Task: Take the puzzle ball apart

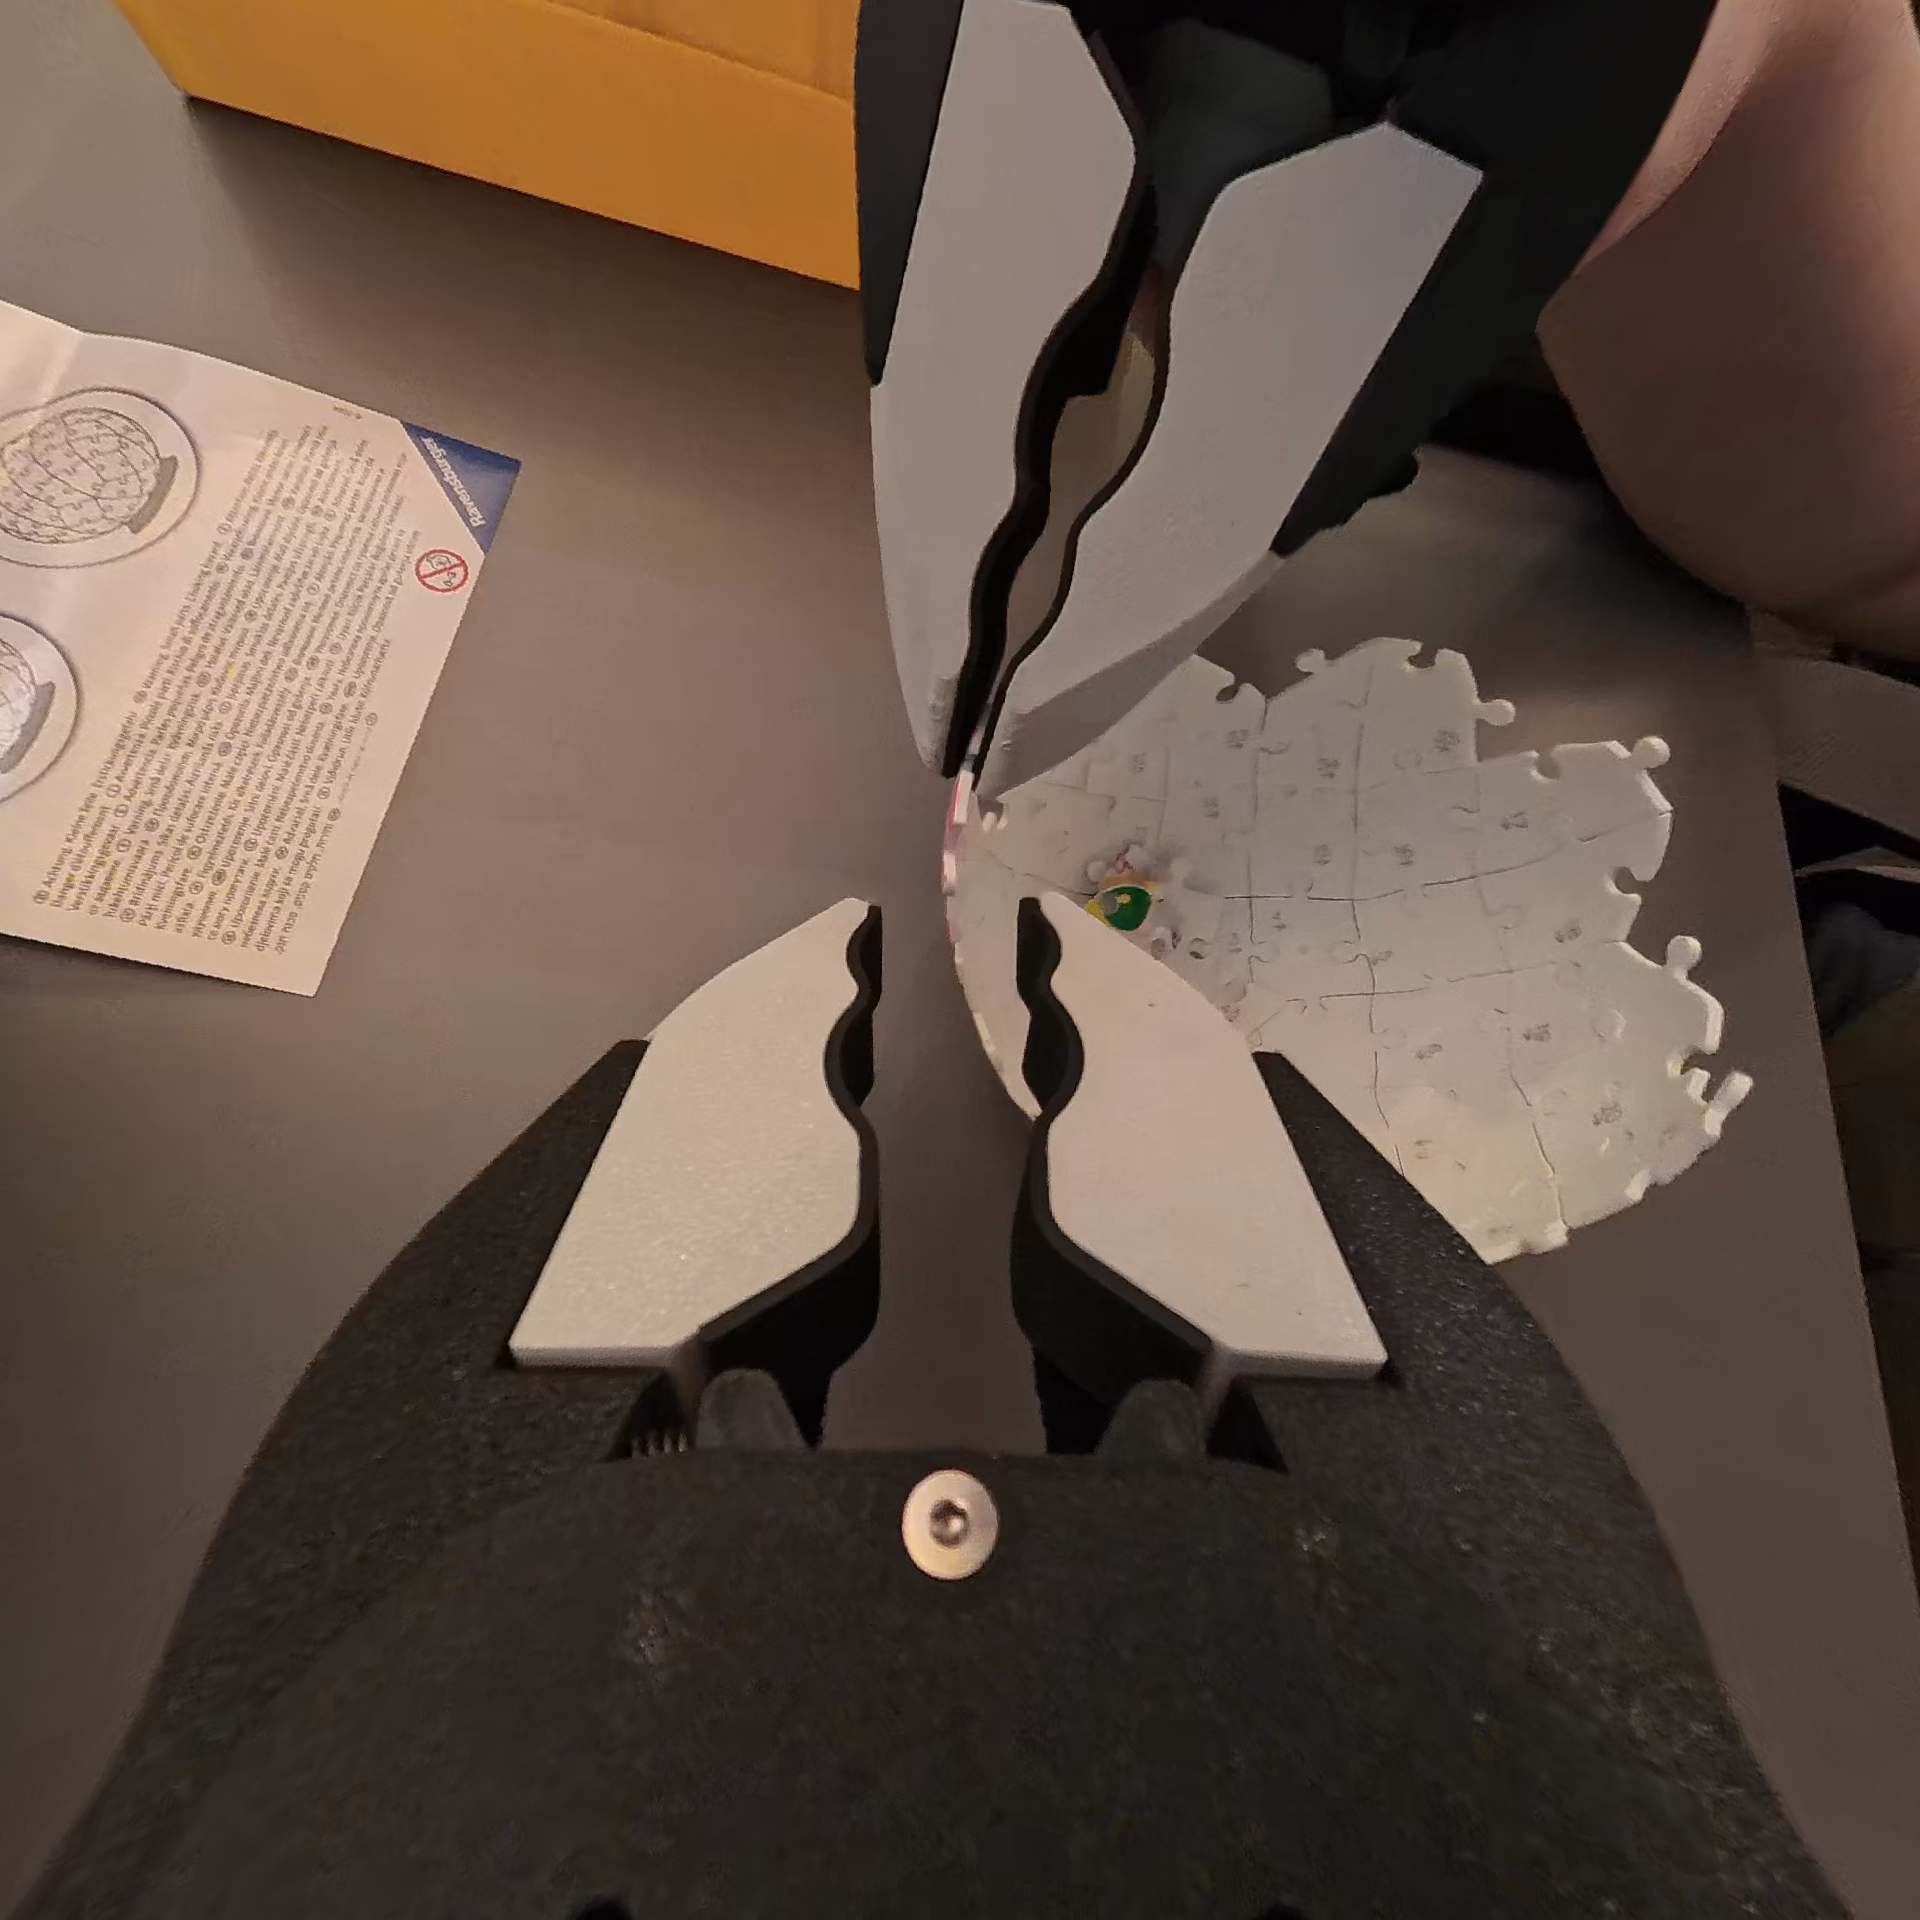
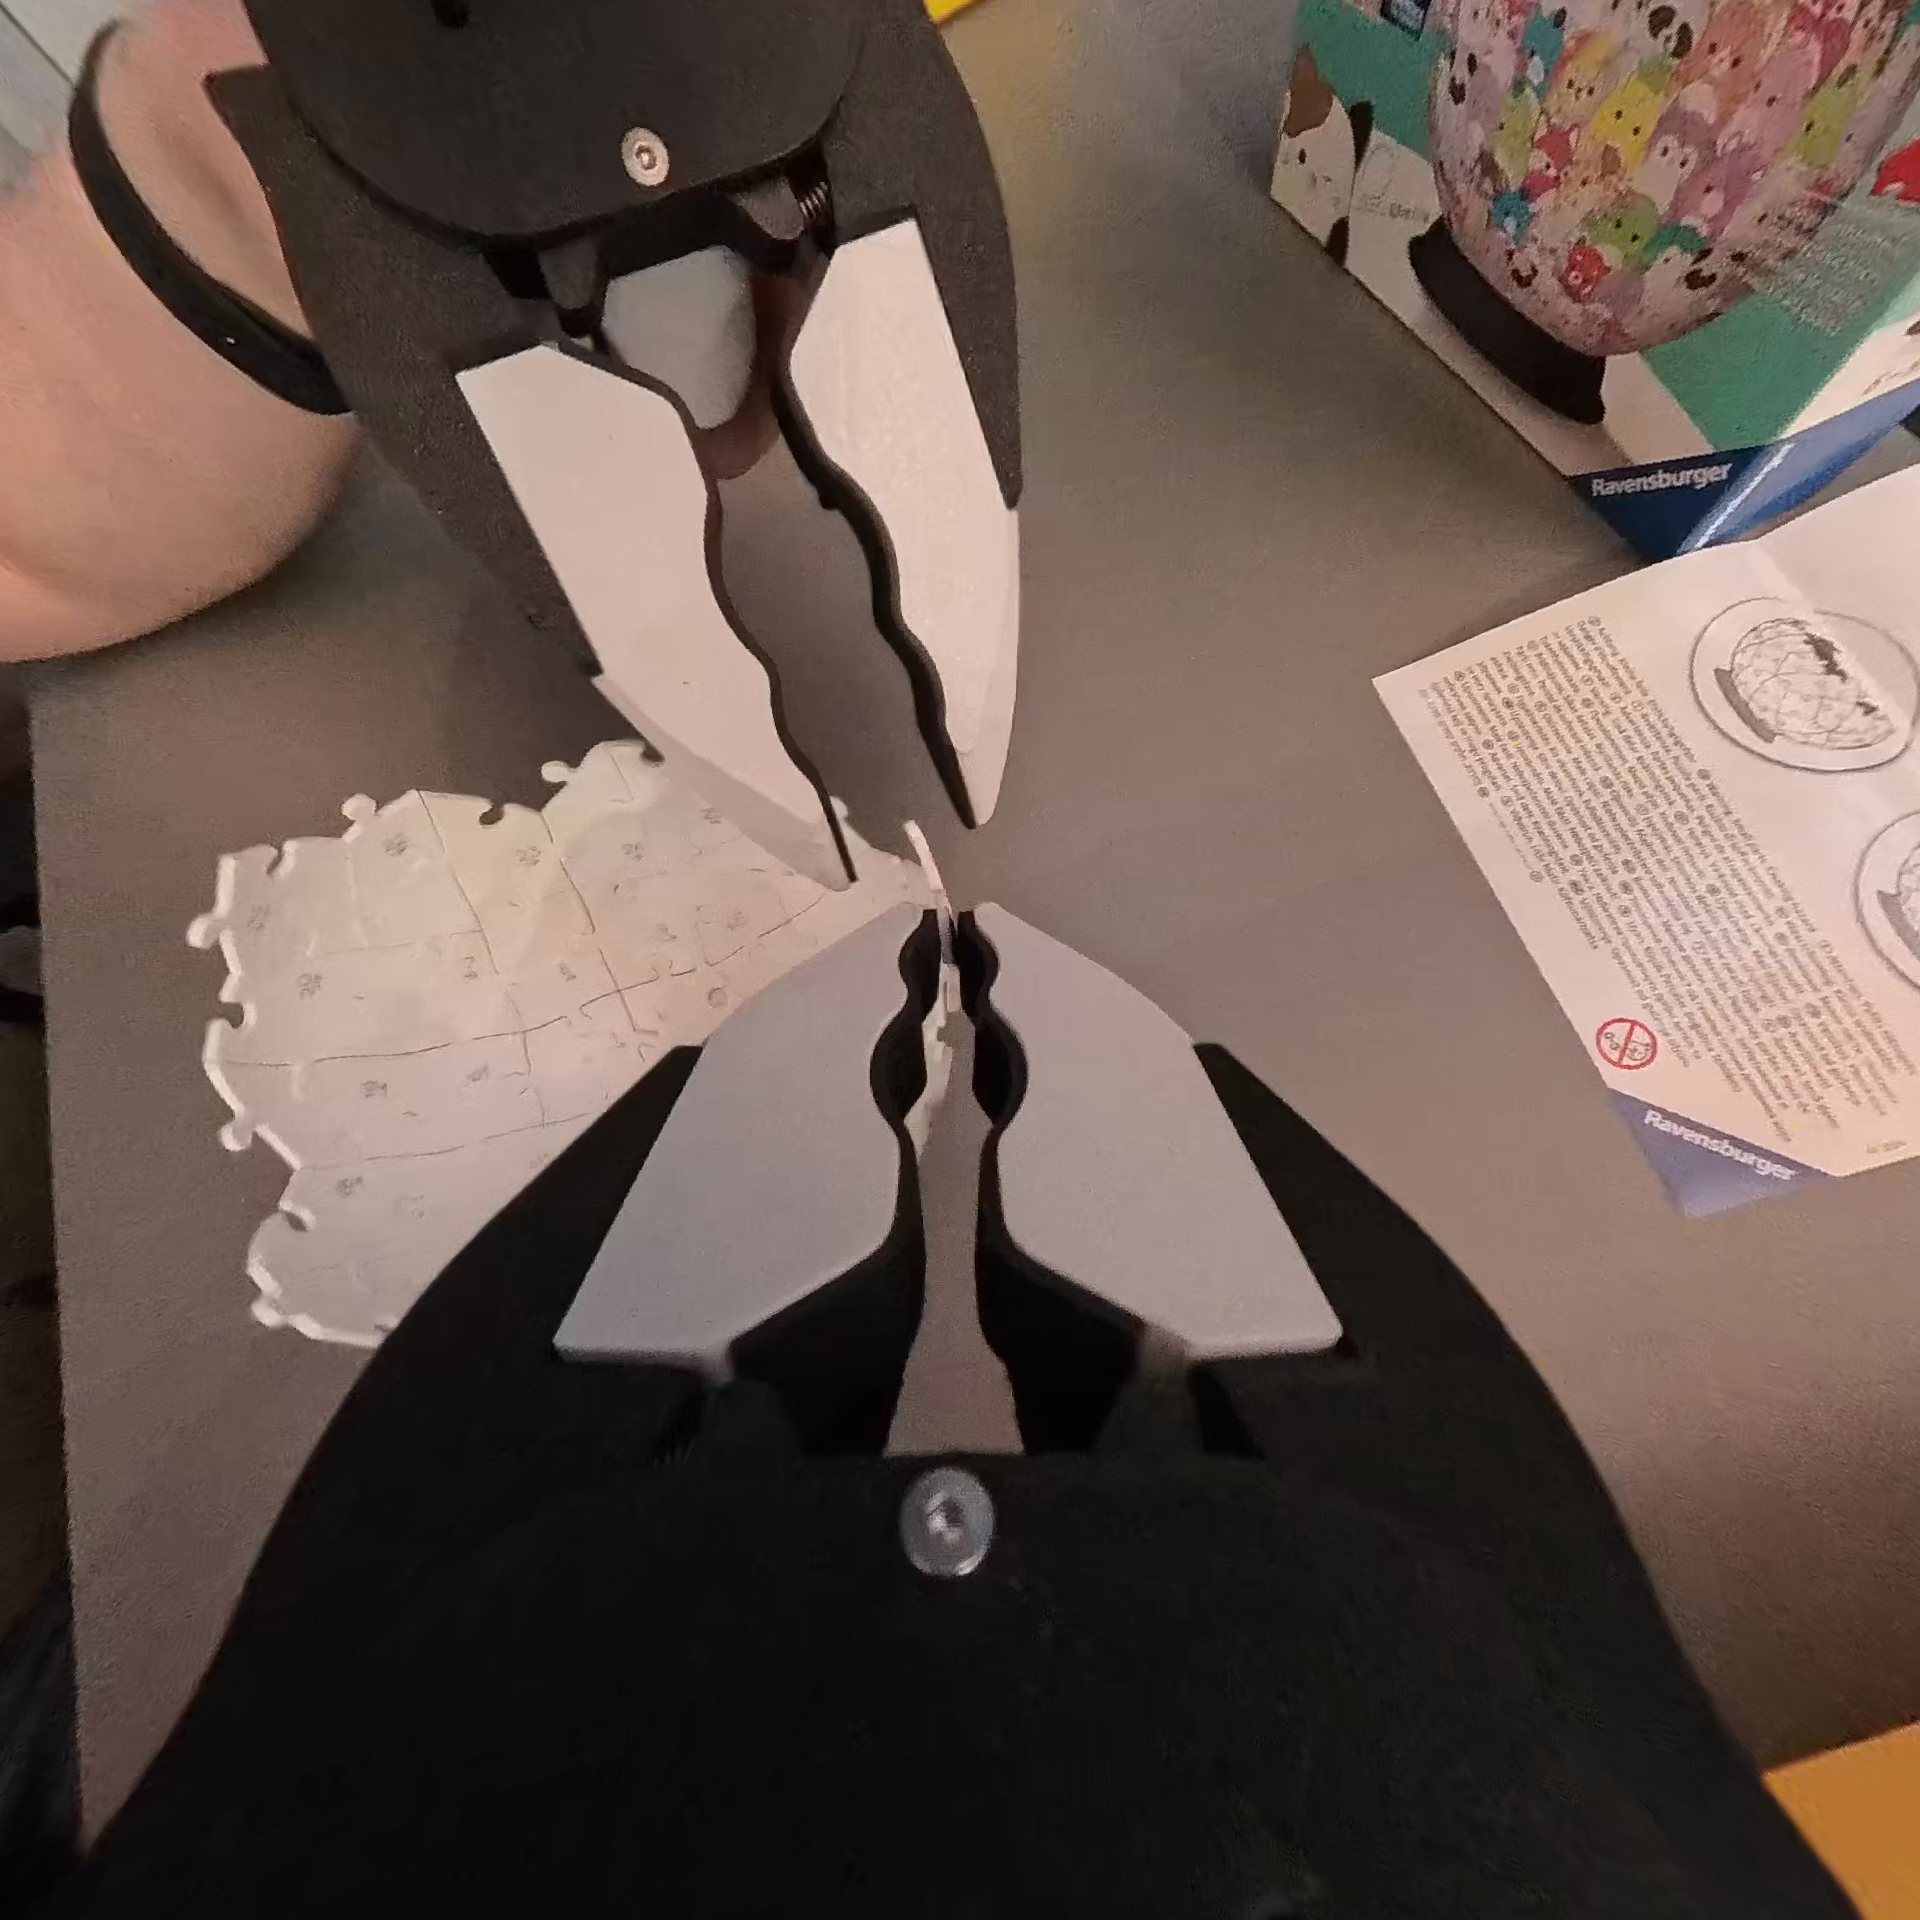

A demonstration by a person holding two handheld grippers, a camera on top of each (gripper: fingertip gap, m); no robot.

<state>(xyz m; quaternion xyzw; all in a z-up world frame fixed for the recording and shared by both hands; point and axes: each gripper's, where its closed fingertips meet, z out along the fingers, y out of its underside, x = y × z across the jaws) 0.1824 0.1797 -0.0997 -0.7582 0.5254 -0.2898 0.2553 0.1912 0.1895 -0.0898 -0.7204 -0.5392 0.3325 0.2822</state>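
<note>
Nearest my left wrist camera, at six o'clock: my left gripper [image 1: 948,914], black body, two grey-white fingers with wavy black inner edges, standing clearly apart with bare table between the tips and nothing held; its right-hand fingertip lies over the edge of the puzzle ball. Just past it, from centre out toward three o'clock: the puzzle ball [image 1: 1403,935], now a curved shell of joined white pieces showing their numbered inner faces, jagged tabbed rim toward three o'clock, a small green and yellow patch showing near its middle edge; it sits on the grey table [image 1: 644,727]. At twelve o'clock: my right gripper [image 1: 971,769], coming down from the top, fingers nearly together and pinching the thin upper rim of the shell at their tips. From its own camera that right gripper [image 2: 951,920] shows the shell's edge [image 2: 416,987] running between its fingers, with my left gripper [image 2: 909,852] at twelve o'clock. At nine o'clock in the left view: a folded instruction leaflet [image 1: 239,665], lying flat. At eleven o'clock beyond it: a yellow box [image 1: 540,114]. At one o'clock in the right view, farthest: a puzzle carton [image 2: 1621,208] printed with a colourful ball.
</note>
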